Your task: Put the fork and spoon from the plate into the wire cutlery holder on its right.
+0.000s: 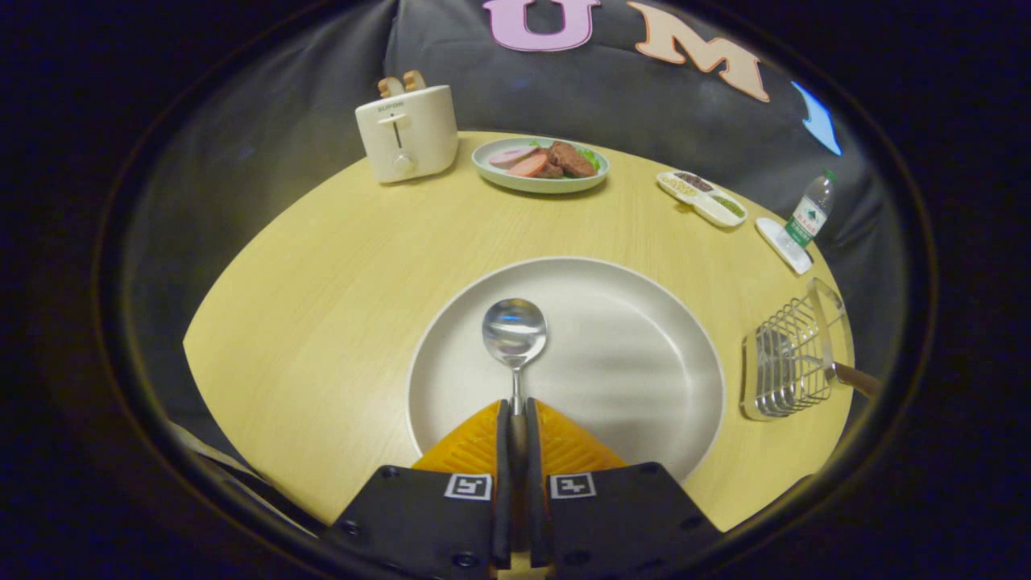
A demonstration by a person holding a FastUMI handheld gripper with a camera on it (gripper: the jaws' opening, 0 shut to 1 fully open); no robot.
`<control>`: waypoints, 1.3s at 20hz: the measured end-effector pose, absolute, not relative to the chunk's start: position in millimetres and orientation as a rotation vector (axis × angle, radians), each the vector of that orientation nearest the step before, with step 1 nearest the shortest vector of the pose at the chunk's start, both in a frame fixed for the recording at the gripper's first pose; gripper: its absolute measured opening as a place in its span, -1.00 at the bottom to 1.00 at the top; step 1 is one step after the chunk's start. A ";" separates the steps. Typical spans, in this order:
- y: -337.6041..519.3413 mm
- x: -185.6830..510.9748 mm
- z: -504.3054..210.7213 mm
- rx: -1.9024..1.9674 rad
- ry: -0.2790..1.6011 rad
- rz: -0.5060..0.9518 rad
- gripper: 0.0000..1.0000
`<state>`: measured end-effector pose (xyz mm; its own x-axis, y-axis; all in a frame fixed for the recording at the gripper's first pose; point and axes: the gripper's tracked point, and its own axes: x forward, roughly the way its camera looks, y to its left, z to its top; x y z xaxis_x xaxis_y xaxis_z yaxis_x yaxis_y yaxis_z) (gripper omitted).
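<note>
Over the near edge of the round pale wooden table (322, 266), the gripper (517, 419) has its two fingers pressed together on the thin handle of the shiny metal spoon (514, 332), pinching it w/ only the handle's width between them. Spoon bowl points away, straight ahead of the fingers, above the big off-white round plate (644, 354); can't tell if it's lifted clear or touching the plate. Grip is low on the handle, prob. so the bowl end sticks out free and can go into the holder first, or so the spoon hangs steady during the carry.

Silver wire cutlery holder (785, 362) sits at the table's right edge, just beside the plate, w/ a brownish handle poking out of it on the far-right side. Something metal seems to lie inside already, poss. the fork, but too small to be sure; no fork on the plate now.

Along the far edge: cream toaster (407, 133) w/ bread in the slots at far left, pale green plate of sliced meat and greens (540, 165) at mid, white divided tray of seeds (701, 197) and clear plastic bottle (809, 211) toward far right. All well apart from the carry path.

Next, as I judge it: swing right over the plate rim and lower into the holder.
</note>
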<state>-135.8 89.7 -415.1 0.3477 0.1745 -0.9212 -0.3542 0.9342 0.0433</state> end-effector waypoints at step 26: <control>28.0 -90.6 -348.7 -0.184 1.202 0.311 -0.91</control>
<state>-90.6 28.0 -348.7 0.3247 0.1392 -0.9355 -0.3325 0.9428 0.0249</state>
